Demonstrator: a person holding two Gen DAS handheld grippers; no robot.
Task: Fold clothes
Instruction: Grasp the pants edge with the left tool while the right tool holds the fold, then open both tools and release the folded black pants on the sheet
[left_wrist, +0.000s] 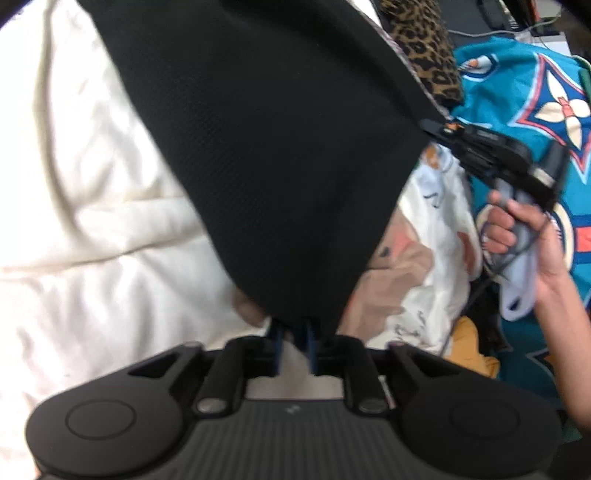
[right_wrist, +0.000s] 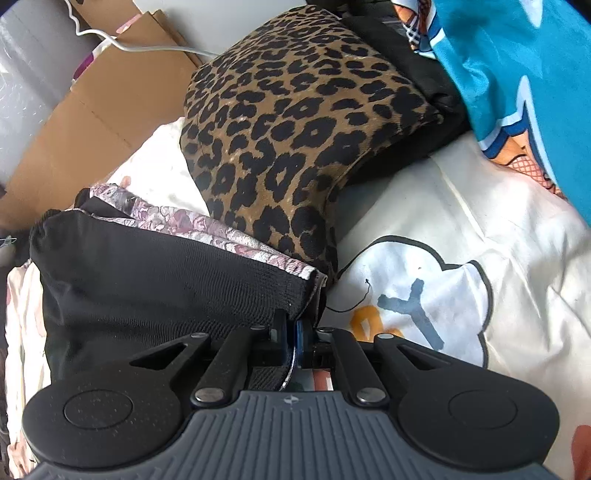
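A black garment (left_wrist: 277, 147) with a floral inner edge (right_wrist: 207, 225) is stretched between my two grippers over the bed. In the left wrist view one corner of it drapes over the tips of my left gripper (left_wrist: 294, 332). Its blue fingers (left_wrist: 277, 343) stand apart, and a gap shows between them. My right gripper (left_wrist: 428, 127), held by a hand (left_wrist: 517, 229), pinches the garment's far edge at the right. In the right wrist view the right gripper (right_wrist: 291, 328) has its fingers close together on a corner of the black garment (right_wrist: 147, 280).
A white duvet (left_wrist: 92, 203) lies to the left. A folded leopard-print piece (right_wrist: 295, 129) sits just beyond the garment. A teal patterned blanket (left_wrist: 517, 92) and a white printed cloth (right_wrist: 443, 240) lie to the right. Cardboard (right_wrist: 92, 122) and a white cable (right_wrist: 147, 46) are at the bed's far edge.
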